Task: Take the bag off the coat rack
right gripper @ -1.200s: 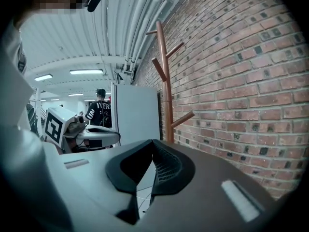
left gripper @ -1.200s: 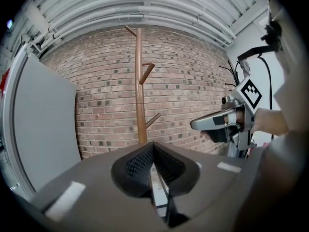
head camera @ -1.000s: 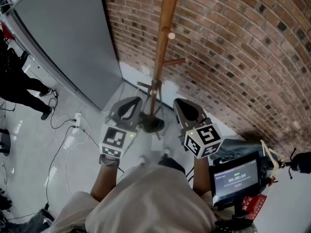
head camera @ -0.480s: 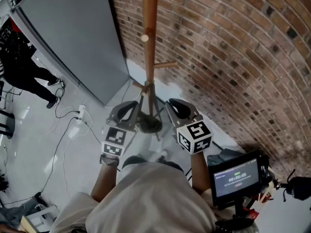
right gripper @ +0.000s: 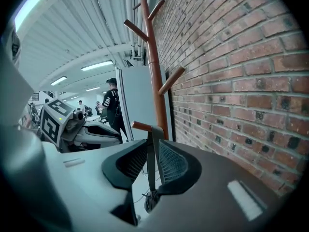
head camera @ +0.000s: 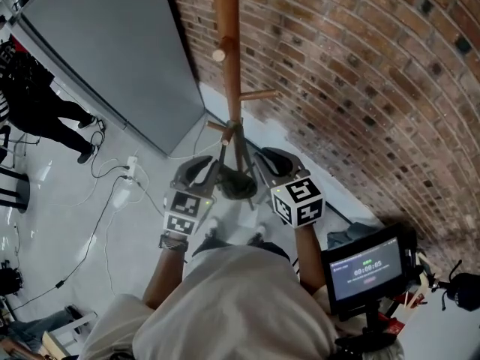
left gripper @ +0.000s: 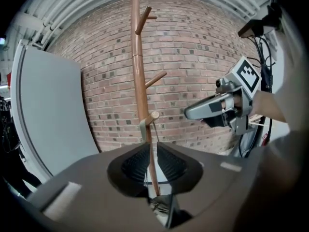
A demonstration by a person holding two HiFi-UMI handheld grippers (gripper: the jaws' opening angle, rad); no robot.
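While looking down from the head view, seeing a small dark soft bag (head camera: 238, 187) low beside the pole of the tall brown wooden coat rack (head camera: 228, 43), right between the left gripper (head camera: 201, 168) and the right gripper (head camera: 271, 162) — not off the rack yet. Hangs by a grey webbing strap (right gripper: 151, 151) looped over a short low wooden peg (right gripper: 139, 125). Been opening the left jaws just now: narrow gap, with thin strap and pole showing through it in the left gripper view, no clamping on anything. Same on the right — been opening those jaws too, gap narrow, with the grey strap running straight down between the pads from peg to bag; sits close to one pad, cannot tell whether touching, no squeeze visible. Both grippers pointed at the rack, tilted a little downward. Behind the rack, a red brick wall (head camera: 360, 73); left of it, a tall flat grey panel (head camera: 105, 51). Also spotted: loose cables (head camera: 127, 180) on the pale floor (head camera: 60, 223), a small lit screen (head camera: 361, 270) at lower right, a person in dark clothes (head camera: 45, 111) standing far left.
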